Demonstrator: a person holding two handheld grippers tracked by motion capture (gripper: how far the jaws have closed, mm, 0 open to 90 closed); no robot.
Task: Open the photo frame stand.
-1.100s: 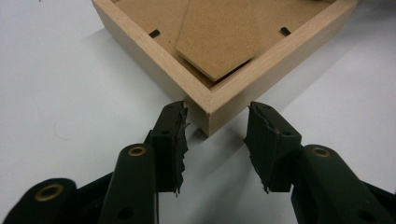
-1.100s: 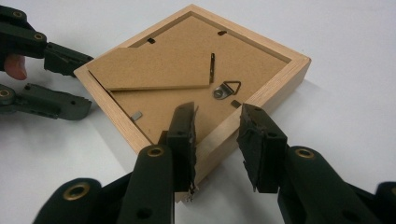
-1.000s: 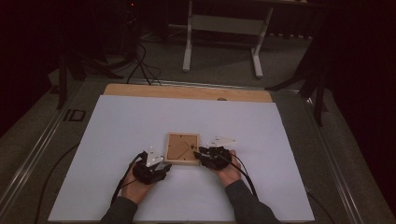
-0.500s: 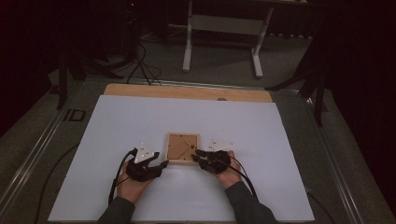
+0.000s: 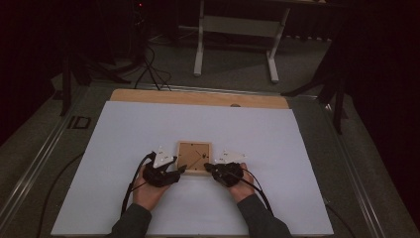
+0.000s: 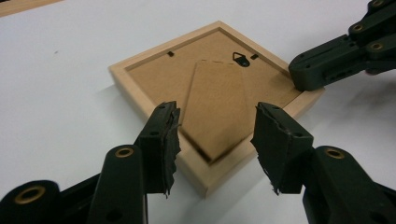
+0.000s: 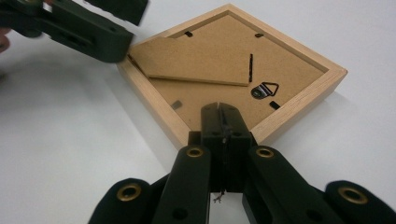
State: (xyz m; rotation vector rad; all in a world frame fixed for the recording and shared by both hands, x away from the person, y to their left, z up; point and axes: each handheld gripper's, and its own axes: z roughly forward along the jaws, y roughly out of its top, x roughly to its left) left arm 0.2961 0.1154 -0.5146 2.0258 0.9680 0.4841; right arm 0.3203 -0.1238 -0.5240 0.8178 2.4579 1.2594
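While the picture frame point(image 5: 194, 157) lies back-up on the white table sheet point(image 5: 119, 144), both grippers work its near edge. Left gripper point(image 6: 215, 135) has its 2 jaws spread wide, 1 frame corner sitting just beyond and between them, pads clear of the wood. Right gripper point(image 7: 223, 122) has just been closing, and now its jaws are pressed together with nothing between them, tips resting at the opposite near corner, right below the small metal hanger point(image 7: 264, 89). The stand flap point(image 6: 215, 109) shows on the backing board.

Black grippers point(image 5: 177, 172) with brass-ringed pivots, ragged black jaws, grey three-cornered top plates, trailing black cables, grey sleeves point(image 5: 130, 224)
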